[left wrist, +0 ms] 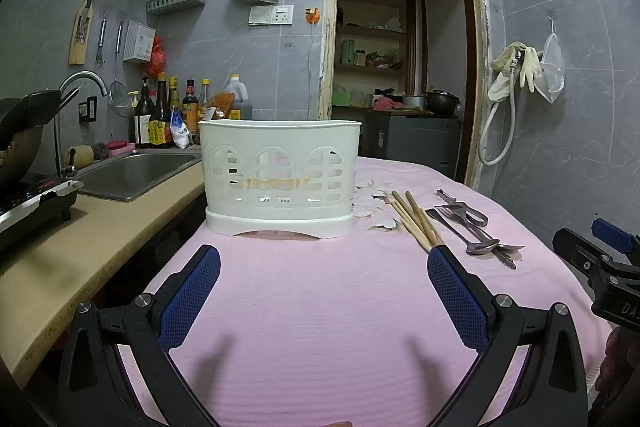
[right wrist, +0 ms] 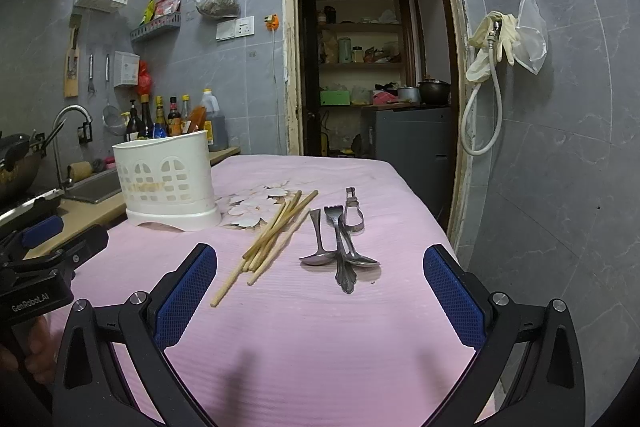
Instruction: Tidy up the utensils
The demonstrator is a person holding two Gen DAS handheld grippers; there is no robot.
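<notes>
Both grippers hover low over the pink ribbed tablecloth [right wrist: 320, 327], nothing picked up yet. Right gripper [right wrist: 320, 279] has its blue-padded jaws spread wide and empty. Left gripper [left wrist: 324, 279] likewise wide and empty, aimed at the caddy.

Just ahead of the right gripper lies the loose bundle of pale wooden chopsticks [right wrist: 276, 231], fanned out, near ends splayed apart. Beside them to the right sit the steel spoons [right wrist: 320, 247] and the steel fork [right wrist: 340, 247], handles crossing and overlapping; a small metal peeler-like tool [right wrist: 354, 215] lies just beyond.

Farther off, left of the utensils, stands the white slotted plastic utensil caddy [left wrist: 280, 175], upright, open top; contents cannot be seen.

Likely first step: the right gripper takes the chopsticks. Best to close across the bunched middle, not the splayed ends, so they lift together. The overlapped spoons and fork may drag each other; take the top piece first. The left gripper could steady the caddy, which looks light.
</notes>
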